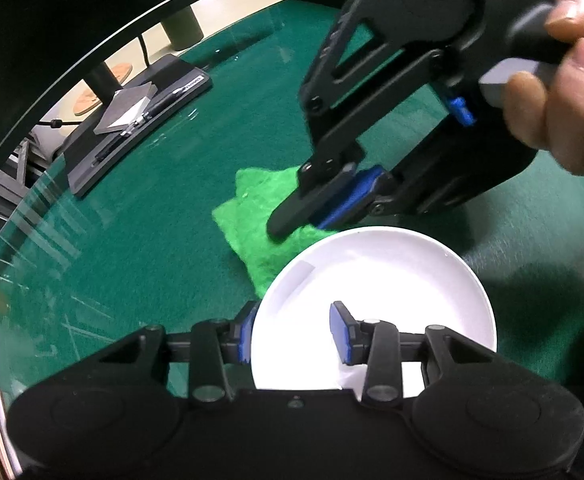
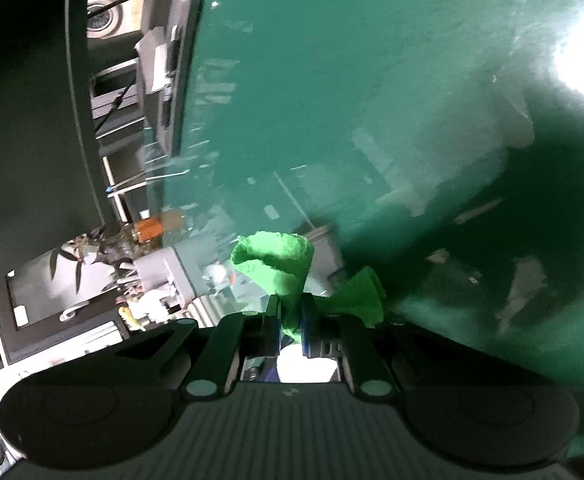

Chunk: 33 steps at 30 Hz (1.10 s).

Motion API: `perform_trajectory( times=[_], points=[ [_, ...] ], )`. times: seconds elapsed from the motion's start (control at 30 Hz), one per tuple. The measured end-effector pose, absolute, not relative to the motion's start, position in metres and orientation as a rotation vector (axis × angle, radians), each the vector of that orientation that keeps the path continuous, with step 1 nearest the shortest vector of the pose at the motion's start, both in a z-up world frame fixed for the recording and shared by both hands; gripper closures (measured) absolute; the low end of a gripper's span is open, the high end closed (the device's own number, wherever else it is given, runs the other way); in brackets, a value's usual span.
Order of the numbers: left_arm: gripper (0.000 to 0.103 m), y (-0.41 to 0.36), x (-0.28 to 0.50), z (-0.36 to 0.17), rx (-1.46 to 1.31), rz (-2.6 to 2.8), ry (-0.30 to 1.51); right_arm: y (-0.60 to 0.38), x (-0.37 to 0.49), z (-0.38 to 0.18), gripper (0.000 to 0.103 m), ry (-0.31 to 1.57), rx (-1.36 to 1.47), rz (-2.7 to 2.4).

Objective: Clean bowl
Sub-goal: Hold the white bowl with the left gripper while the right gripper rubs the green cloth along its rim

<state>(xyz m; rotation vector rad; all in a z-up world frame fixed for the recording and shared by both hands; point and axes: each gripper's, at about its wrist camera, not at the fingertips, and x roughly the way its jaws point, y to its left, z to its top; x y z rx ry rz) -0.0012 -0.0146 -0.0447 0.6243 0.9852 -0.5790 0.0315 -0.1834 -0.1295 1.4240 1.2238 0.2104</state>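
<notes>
While I look down along the left gripper (image 1: 293,334), I see its fingers (image 1: 341,332) clamped across the near rim of the white bowl (image 1: 375,304), one blue pad outside the wall and the other inside it, so the bowl is held at its edge. The bowl sits on the green bench (image 1: 164,240), near the middle of my left view and low in it, and its inside looks plain white. Just beyond its far rim lies the bright green cloth (image 1: 258,224), partly spread on the bench and touching or slipping under the bowl's edge; I cannot tell which. The right gripper (image 1: 292,220) reaches in from the upper right, carried by a hand (image 1: 563,92) wrapped round its handle, and its tips press down into the cloth. From the right wrist view the right gripper's fingers (image 2: 274,312) are closed tight on a bunched fold of that cloth (image 2: 276,264), which rises in a crumpled loop above them, with another flap out to the right. That view is blurred. At the far edge of the bench lies a dark flat tray (image 1: 140,120) with a grey card and a pen on it, well apart from the bowl.
</notes>
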Motion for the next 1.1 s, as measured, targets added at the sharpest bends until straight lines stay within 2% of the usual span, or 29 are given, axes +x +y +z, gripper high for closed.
perform_trajectory(
  times=[0.07,0.27,0.33,0.4,0.8,0.97,1.1],
  points=[
    [0.069,-0.01,0.0,-0.039,0.571,-0.549,0.996,-0.192,0.024,-0.128,0.093,1.225,1.42,0.206],
    [0.069,0.007,-0.011,-0.021,0.436,-0.5,1.03,-0.221,-0.011,-0.134,0.092,1.246,1.493,0.146],
    [0.076,0.007,-0.015,-0.025,0.471,-0.49,1.036,-0.225,-0.022,-0.137,0.092,1.225,1.539,0.143],
    [0.089,0.007,-0.018,-0.029,0.503,-0.478,1.034,-0.223,-0.026,-0.138,0.092,1.228,1.546,0.15],
    [0.086,0.003,-0.016,-0.035,0.56,-0.515,1.0,-0.181,0.011,-0.136,0.092,1.227,1.513,0.234],
    [0.079,-0.001,-0.016,-0.039,0.57,-0.538,0.992,-0.191,-0.003,-0.13,0.094,1.201,1.498,0.24],
    [0.079,0.0,-0.018,-0.04,0.577,-0.551,0.976,-0.21,-0.031,-0.132,0.092,1.208,1.511,0.18]
  ],
)
